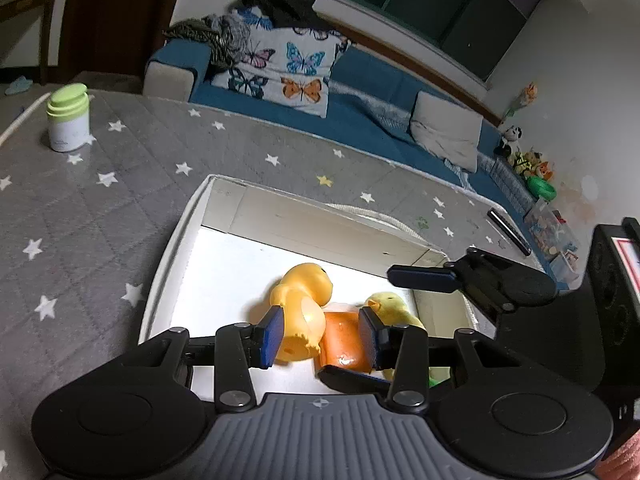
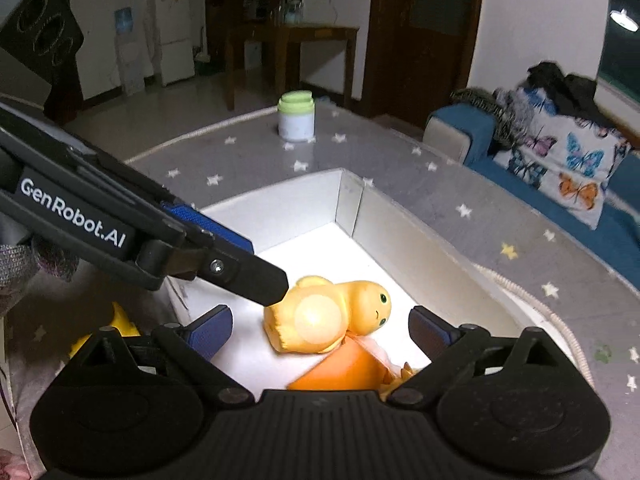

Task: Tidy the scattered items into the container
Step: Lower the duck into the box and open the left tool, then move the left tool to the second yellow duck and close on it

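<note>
A white open box [image 1: 176, 240] sits on the grey star mat; it also shows in the right wrist view [image 2: 352, 208]. Inside lie an orange toy figure [image 1: 302, 300] [image 2: 320, 320], an orange block [image 1: 342, 340] [image 2: 344, 368] and a yellow chick [image 1: 394, 308]. My left gripper [image 1: 320, 334] is open above the box, its fingers either side of the toy and block, holding nothing. My right gripper [image 2: 320, 330] is open over the box too, empty. The right gripper's fingers [image 1: 424, 276] reach in from the right in the left wrist view.
A white jar with a green lid [image 1: 68, 118] [image 2: 296, 116] stands on the mat's far side. A blue sofa [image 1: 360, 116] with butterfly cushions runs behind. A yellow object [image 2: 120, 320] lies outside the box at left. A dark remote [image 1: 508, 230] lies at the mat edge.
</note>
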`<action>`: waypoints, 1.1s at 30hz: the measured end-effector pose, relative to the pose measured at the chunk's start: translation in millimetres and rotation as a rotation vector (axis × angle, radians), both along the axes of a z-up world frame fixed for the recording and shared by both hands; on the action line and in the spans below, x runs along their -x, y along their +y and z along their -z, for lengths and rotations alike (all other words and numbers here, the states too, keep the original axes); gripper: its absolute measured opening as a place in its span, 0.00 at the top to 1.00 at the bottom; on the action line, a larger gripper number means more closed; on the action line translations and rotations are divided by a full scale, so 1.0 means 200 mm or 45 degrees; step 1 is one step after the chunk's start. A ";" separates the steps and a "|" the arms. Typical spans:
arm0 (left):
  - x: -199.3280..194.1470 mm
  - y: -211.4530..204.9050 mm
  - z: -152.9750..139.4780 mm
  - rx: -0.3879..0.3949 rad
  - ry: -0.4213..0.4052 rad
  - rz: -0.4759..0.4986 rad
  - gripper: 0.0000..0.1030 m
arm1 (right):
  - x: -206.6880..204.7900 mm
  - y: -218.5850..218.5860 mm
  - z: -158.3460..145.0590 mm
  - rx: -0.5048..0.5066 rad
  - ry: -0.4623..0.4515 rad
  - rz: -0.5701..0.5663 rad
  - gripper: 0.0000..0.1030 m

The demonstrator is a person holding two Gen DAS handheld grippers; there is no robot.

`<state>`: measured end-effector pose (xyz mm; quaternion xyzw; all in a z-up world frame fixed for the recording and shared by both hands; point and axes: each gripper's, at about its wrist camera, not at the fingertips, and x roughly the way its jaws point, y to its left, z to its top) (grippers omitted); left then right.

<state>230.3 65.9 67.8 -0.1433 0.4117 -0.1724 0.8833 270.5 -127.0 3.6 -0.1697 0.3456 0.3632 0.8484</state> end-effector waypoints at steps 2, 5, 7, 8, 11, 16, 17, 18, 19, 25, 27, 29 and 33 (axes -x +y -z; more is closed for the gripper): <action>0.05 0.01 -0.02 -0.006 -0.024 -0.012 0.58 | 0.05 0.00 -0.03 -0.015 -0.041 0.008 0.06; 0.12 0.04 -0.04 -0.015 -0.057 -0.034 0.58 | 0.14 0.00 -0.07 -0.045 -0.093 0.006 0.05; 0.17 0.07 -0.05 -0.019 -0.076 -0.047 0.58 | 0.20 -0.01 -0.09 -0.069 -0.120 0.004 0.05; 0.20 0.08 -0.06 -0.019 -0.087 -0.053 0.58 | 0.23 0.00 -0.10 -0.080 -0.132 0.002 0.05; 0.29 0.12 -0.07 -0.023 -0.116 -0.075 0.58 | 0.33 0.01 -0.11 -0.112 -0.165 -0.012 0.05; 0.41 0.18 -0.05 -0.044 -0.139 -0.119 0.57 | 0.51 0.04 -0.11 -0.150 -0.213 -0.069 0.05; 0.44 0.19 -0.05 -0.048 -0.142 -0.127 0.57 | 0.55 0.05 -0.09 -0.155 -0.219 -0.086 0.05; 0.46 0.20 -0.04 -0.046 -0.139 -0.132 0.57 | 0.58 0.06 -0.08 -0.159 -0.222 -0.100 0.05; 0.48 0.21 -0.02 -0.042 -0.132 -0.136 0.57 | 0.61 0.07 -0.06 -0.163 -0.218 -0.112 0.05; 0.55 0.25 0.10 -0.021 -0.064 -0.180 0.58 | 0.70 0.17 0.07 -0.157 -0.173 -0.169 0.05; 0.57 0.27 0.14 -0.008 -0.041 -0.197 0.58 | 0.71 0.21 0.12 -0.147 -0.151 -0.185 0.05; 0.57 0.29 0.17 0.001 -0.019 -0.212 0.58 | 0.70 0.23 0.16 -0.145 -0.132 -0.198 0.05; 0.59 0.30 0.22 -0.002 0.002 -0.207 0.58 | 0.67 0.27 0.22 -0.140 -0.095 -0.223 0.04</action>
